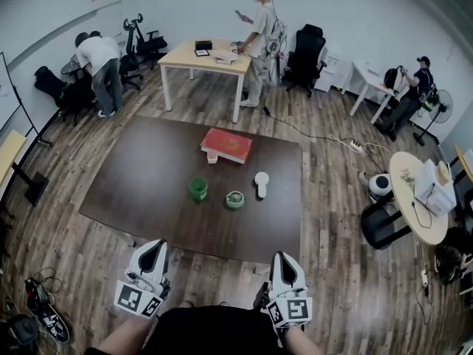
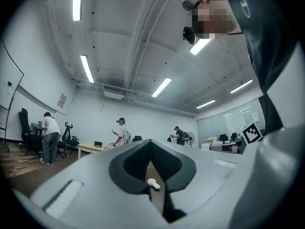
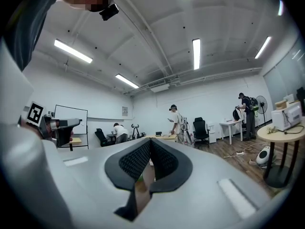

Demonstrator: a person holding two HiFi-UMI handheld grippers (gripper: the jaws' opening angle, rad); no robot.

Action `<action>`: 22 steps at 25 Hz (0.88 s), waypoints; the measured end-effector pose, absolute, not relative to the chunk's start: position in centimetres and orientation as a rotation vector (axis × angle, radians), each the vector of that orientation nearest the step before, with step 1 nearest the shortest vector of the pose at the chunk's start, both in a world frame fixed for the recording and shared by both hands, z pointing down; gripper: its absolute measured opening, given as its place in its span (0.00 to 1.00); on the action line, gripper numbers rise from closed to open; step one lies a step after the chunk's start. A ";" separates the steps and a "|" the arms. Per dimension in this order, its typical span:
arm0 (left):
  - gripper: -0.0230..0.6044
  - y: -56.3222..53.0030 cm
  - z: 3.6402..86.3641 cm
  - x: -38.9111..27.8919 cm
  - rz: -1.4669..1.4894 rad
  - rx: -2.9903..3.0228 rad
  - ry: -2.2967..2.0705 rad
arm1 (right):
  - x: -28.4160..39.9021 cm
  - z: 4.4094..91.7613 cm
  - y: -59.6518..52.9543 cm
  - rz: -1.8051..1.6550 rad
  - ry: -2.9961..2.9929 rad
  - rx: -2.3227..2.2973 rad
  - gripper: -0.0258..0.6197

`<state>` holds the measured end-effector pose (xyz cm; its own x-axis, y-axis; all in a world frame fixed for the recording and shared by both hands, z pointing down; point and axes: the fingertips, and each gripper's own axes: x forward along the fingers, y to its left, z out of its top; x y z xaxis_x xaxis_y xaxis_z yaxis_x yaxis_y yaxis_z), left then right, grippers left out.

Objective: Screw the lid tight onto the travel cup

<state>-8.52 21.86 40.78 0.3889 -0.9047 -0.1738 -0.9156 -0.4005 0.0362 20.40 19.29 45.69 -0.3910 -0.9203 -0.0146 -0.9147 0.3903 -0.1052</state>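
A green travel cup (image 1: 197,188) stands upright near the middle of the dark brown table (image 1: 148,176). Its green lid (image 1: 235,199) lies apart from it, a little to the right. Both grippers are held low near the person's body, short of the table's near edge and well away from the cup. My left gripper (image 1: 154,247) is shut with nothing in it, and so is my right gripper (image 1: 284,259). The left gripper view has the jaws (image 2: 150,162) closed together and pointing across the room. The right gripper view likewise shows closed, empty jaws (image 3: 150,163).
A red book (image 1: 227,145) lies at the table's far side, and a white object (image 1: 261,183) sits right of the lid. Beyond are a wooden desk (image 1: 199,56), office chairs, three people, a power strip (image 1: 355,146) on the floor and a round table (image 1: 414,198) at right.
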 end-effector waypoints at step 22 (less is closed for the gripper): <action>0.04 7.4 42.4 -10.2 0.310 -2.607 1.638 | 17.7 46.7 6.2 -0.139 2.577 -1.732 0.05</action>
